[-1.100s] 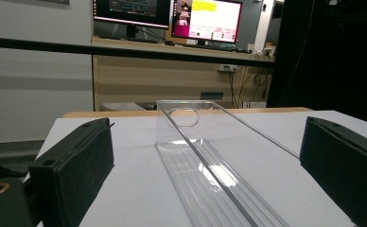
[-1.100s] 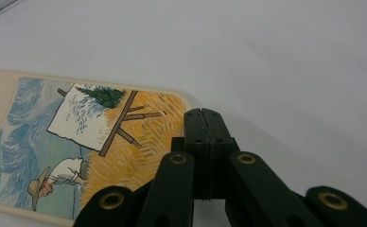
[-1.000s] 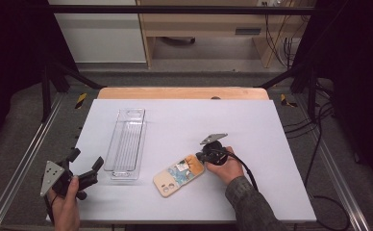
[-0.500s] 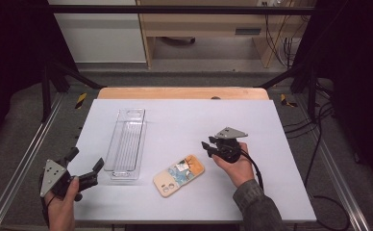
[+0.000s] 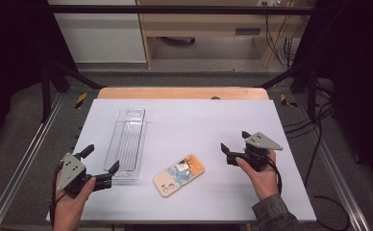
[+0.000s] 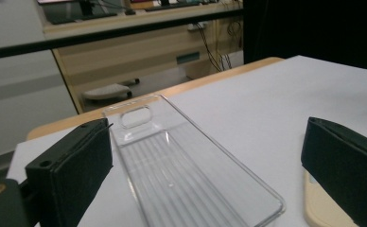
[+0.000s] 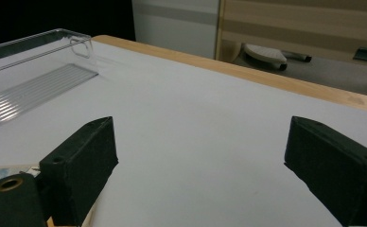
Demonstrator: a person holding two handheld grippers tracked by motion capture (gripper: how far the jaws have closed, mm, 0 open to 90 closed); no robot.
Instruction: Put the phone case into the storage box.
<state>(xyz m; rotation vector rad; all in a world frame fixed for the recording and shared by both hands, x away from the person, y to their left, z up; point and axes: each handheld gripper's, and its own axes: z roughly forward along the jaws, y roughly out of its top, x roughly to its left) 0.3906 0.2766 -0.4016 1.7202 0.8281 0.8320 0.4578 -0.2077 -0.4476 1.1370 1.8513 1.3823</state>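
Right tongs (image 5: 236,144) have just been opening, nothing between the jaws, phone case (image 5: 179,175) released near the bench's (image 5: 199,115) front edge. Left tongs (image 5: 100,161) gape beside the clear tray (image 5: 127,144); next likely gripping it.

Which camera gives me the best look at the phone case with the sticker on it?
The high view: the phone case lies whole and flat on the white table, between both grippers. The left gripper view catches just its beige corner beside one jaw; the right gripper view shows a sliver at bottom left.
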